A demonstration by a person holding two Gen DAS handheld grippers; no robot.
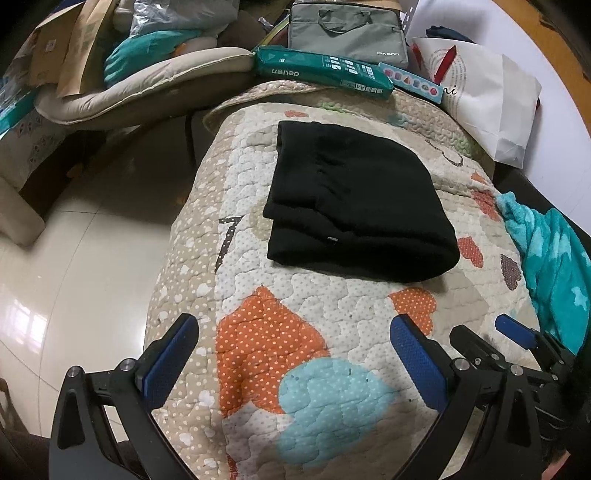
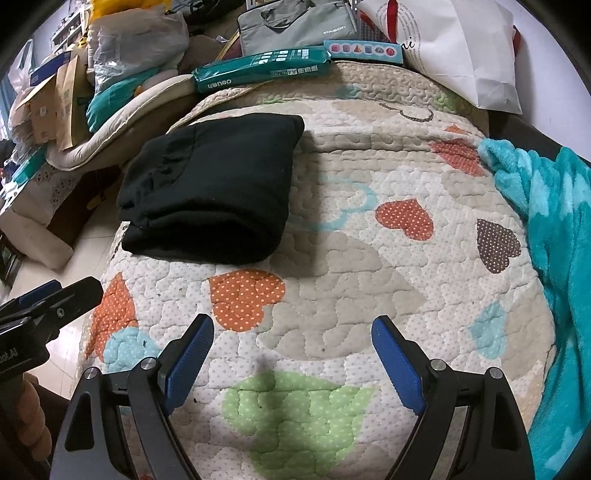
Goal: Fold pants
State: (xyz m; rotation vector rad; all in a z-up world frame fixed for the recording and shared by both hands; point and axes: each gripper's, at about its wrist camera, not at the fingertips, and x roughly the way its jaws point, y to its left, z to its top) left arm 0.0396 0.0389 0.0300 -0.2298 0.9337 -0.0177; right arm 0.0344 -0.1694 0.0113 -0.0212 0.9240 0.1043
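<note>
Seemingly finished, the black pants [image 1: 354, 199] lie folded in a compact stack on the quilt [image 1: 317, 317], well ahead of the left gripper [image 1: 295, 354], whose fingers spread wide and empty. From the right wrist, the right gripper [image 2: 291, 354] likewise gapes empty; a teal blanket [image 2: 554, 229] crowds the right side, a green package [image 2: 258, 68] behind.

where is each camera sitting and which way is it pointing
Left wrist: on the left tool, looking along its open blue fingers over the quilt at the folded black pants; the right tool shows at lower right.
Right wrist: on the right tool, open, facing the same way; pants up left, left tool at the left edge.
Shared: pants, quilt, grey bag, teal blanket.
</note>
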